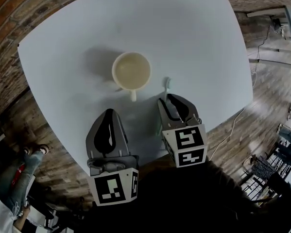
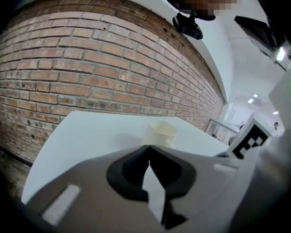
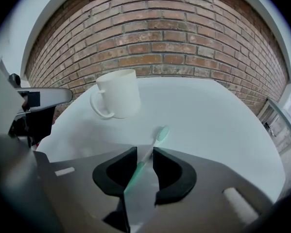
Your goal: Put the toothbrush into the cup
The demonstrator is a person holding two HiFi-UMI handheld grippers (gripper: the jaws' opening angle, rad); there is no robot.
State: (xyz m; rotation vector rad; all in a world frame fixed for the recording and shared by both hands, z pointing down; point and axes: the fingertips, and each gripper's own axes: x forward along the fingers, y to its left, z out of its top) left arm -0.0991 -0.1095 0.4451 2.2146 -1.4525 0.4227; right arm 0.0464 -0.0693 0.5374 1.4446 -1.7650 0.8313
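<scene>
Left tongs [image 2: 148, 148] together, empty; cup [image 2: 162, 131] beyond

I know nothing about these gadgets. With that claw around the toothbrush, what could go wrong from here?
The thin toothbrush lies flat on the table. The right gripper has its jaws either side of the handle without pressing yet, so closing off-centre might flick or twist it away. Once lifted, it may swivel in the grip and knock the rim of the cup instead of dropping in.

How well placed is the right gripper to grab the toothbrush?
Likely able, yes: the right gripper straddles the toothbrush lying on the white table, jaws open either side of its handle, nothing else between.
</scene>
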